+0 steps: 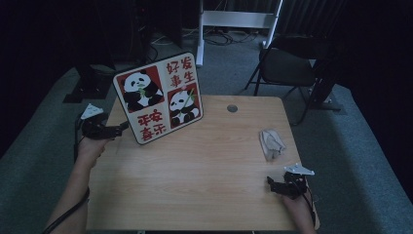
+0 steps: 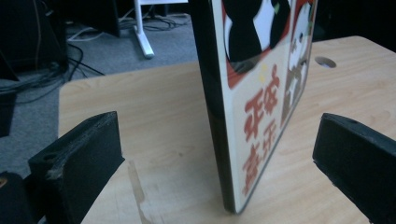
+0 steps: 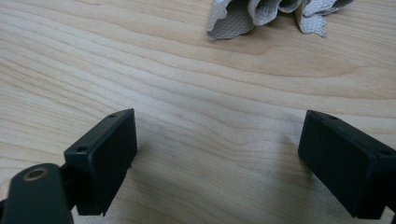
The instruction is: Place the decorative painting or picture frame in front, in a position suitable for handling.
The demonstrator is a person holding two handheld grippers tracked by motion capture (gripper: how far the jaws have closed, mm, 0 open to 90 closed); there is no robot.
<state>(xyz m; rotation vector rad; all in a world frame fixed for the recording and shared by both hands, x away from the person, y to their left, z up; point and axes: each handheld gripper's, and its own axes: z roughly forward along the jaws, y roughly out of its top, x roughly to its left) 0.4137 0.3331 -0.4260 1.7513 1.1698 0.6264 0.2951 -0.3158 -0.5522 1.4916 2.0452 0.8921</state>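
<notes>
Panda board (image 1: 159,97) stands upright at the table's (image 1: 204,165) ten o'clock, printed with red characters 好事发生 and 平安喜乐. Left gripper (image 1: 119,129), jaws apart, straddles its lower edge. Right gripper (image 1: 271,183), jaws apart, rests at four o'clock near a crumpled cloth (image 1: 272,142).

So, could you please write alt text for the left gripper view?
A flat panda picture board with red Chinese characters stands on edge on the light wooden table, between the open black jaws of the left gripper, neither touching it.
</notes>
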